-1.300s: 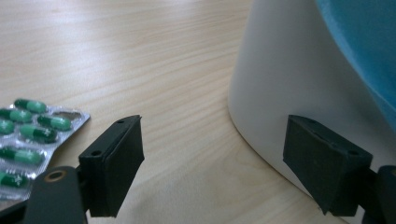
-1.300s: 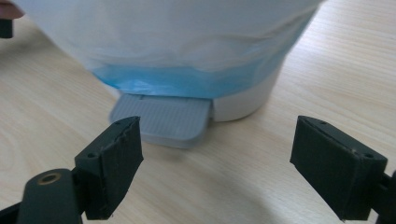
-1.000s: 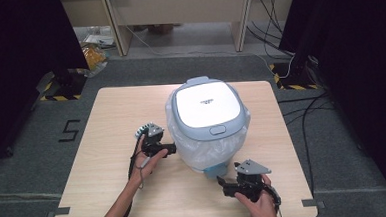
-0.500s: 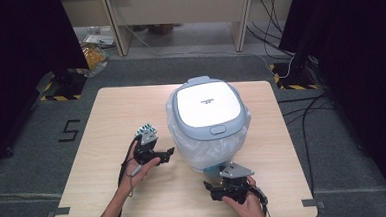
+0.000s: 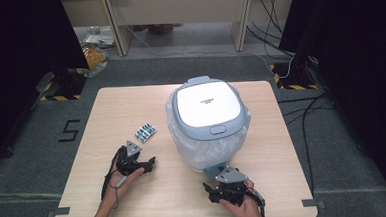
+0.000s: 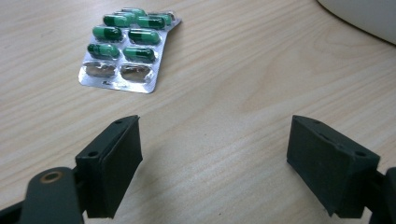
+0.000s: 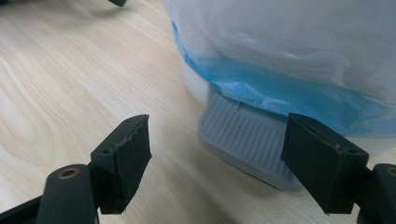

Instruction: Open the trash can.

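A blister pack (image 5: pixel 145 132) of green capsules lies flat on the wooden table (image 5: pixel 131 106), left of a white pedal bin (image 5: pixel 207 105) lined with a clear and blue plastic bag (image 5: pixel 203 149). My left gripper (image 5: pixel 139 154) sits just short of the pack. Its jaws have just been opening and nothing is between them. In the left gripper view the blister pack (image 6: pixel 128 49) lies ahead of the left gripper (image 6: pixel 215 126), to the upper left. My right gripper (image 5: pixel 220 183) stands open at the bin's grey ribbed pedal (image 7: pixel 247 140). In the right gripper view the right gripper (image 7: pixel 217 126) frames the pedal without touching it.
The bin's wall (image 6: pixel 369 18) curves past the top right of the left gripper view. Bare tabletop (image 5: pixel 166 200) lies between my two hands. Cables (image 5: pixel 301 108) trail over the grey floor to the right of the table, and desk legs (image 5: pixel 111 22) stand behind.
My left hand has drawn back toward the table's front edge, leaving the blister pack where it lay. My right hand shifted left to the bin's pedal, then held still.
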The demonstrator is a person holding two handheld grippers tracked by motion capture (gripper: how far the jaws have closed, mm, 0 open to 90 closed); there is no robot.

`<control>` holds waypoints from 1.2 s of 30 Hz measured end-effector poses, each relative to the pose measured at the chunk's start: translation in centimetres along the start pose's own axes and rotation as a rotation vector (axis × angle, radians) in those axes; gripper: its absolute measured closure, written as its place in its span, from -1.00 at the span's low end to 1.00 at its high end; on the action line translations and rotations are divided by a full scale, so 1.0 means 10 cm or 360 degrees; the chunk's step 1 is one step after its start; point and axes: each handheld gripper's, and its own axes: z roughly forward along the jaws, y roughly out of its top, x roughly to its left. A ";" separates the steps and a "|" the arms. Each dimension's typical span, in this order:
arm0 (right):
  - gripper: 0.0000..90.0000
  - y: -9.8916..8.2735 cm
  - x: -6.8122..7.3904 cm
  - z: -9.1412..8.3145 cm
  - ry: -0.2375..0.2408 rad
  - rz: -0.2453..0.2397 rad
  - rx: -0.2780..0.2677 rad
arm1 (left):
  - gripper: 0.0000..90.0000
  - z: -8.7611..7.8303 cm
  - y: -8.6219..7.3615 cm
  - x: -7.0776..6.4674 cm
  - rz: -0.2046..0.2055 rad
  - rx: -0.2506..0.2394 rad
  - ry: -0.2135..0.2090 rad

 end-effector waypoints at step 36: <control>-0.47 0.00 0.02 0.03 -0.0017 -0.0029 0.0050 | -0.68 -0.08 -0.09 0.15 -0.0094 0.0065 -0.0046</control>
